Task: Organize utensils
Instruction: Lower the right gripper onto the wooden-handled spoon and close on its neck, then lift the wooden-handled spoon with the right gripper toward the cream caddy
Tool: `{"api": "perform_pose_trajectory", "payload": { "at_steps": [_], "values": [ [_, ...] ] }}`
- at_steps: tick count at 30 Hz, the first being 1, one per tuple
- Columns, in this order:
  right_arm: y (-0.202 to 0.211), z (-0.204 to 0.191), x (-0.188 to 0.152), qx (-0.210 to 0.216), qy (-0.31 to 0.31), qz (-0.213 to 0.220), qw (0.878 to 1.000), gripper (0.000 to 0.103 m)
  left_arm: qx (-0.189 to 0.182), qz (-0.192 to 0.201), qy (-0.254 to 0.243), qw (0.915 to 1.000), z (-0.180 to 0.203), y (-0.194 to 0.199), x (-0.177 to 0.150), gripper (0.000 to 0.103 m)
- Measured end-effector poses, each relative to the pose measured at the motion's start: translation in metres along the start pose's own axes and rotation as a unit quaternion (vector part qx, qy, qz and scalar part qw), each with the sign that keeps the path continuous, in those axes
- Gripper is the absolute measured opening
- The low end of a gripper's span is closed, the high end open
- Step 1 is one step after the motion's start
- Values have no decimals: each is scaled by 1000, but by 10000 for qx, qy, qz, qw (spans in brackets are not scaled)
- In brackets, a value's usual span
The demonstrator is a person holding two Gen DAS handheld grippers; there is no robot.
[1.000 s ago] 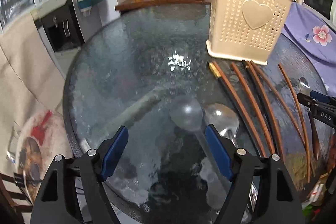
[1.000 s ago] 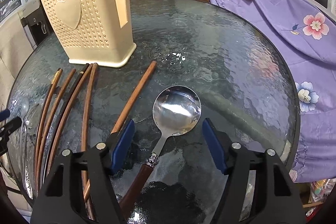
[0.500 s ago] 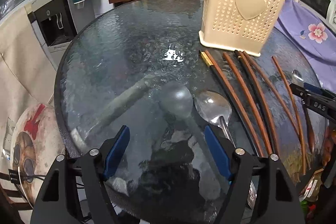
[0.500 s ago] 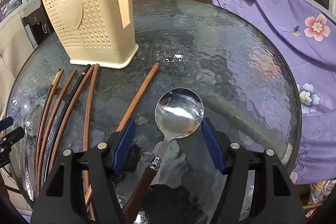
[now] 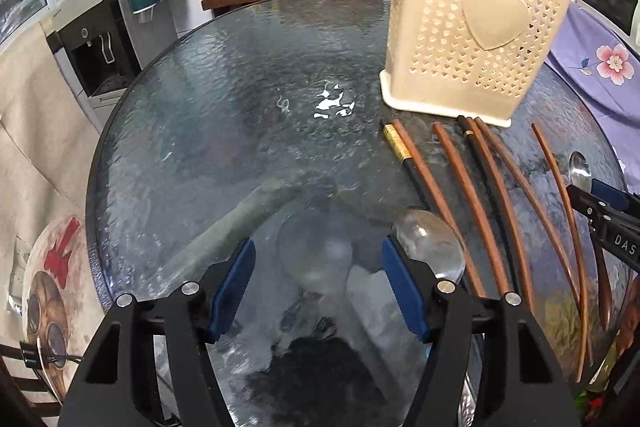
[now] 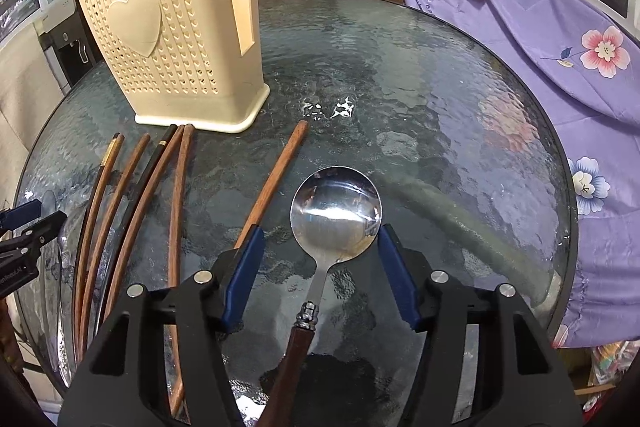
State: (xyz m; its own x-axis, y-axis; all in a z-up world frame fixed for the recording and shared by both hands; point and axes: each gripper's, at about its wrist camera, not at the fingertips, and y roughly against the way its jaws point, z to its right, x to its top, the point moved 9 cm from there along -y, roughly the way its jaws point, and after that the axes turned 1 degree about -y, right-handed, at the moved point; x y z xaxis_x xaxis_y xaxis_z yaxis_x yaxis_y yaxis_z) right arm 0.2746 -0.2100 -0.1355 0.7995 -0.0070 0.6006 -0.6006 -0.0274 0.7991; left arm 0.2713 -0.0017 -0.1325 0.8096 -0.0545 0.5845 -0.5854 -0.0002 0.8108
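Lying bowl-up on the round textured-glass table (image 6: 460,115), the steel spoon with the dark wooden handle (image 6: 335,211) is sitting between the blue pads of the right gripper (image 6: 320,259); those jaws are closing, yet the pads are standing clear of the spoon on both sides, not pinching it. Its handle is running back under the gripper and getting cut off at the lower edge.

Just left of it, one brown wooden chopstick (image 6: 276,179) is slanting toward the cream perforated plastic utensil holder with a heart on its wall (image 6: 176,27), which is standing upright. Further left, a fan of several more brown and dark chopsticks (image 6: 132,203) is lying near the holder's base.

The left wrist view is showing what the right view barely catches: the left gripper (image 5: 318,287), its jaws also closing, is hovering over a second spoon's bowl (image 5: 430,243), which is lying beside its right-side pad rather than between the pads. A paler round shape between the pads is hard to make out; it may be a reflection in the glass.

A purple flowered cloth (image 6: 560,39) is draping the table's far right side.
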Motion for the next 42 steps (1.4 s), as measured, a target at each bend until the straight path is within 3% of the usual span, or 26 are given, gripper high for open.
{"api": "perform_pose_trajectory", "payload": {
  "at_steps": [6,11,25,34,42],
  "values": [
    [-3,-1,6,19,35,-33,10000,47,-57,15,-37,10000,6,-2,5,50],
    [-7,1,14,49,72,-44,10000,47,-57,44,-25,10000,5,-4,10,35],
    [-14,7,25,226,2,89,9997,47,-254,158,-27,9995,13,-10,22,35],
    [8,15,43,484,-104,550,9973,47,-653,672,-37,9956,19,13,47,35],
    [38,14,56,645,-56,990,9930,47,-744,1175,-146,9902,21,47,66,35]
  ]
}}
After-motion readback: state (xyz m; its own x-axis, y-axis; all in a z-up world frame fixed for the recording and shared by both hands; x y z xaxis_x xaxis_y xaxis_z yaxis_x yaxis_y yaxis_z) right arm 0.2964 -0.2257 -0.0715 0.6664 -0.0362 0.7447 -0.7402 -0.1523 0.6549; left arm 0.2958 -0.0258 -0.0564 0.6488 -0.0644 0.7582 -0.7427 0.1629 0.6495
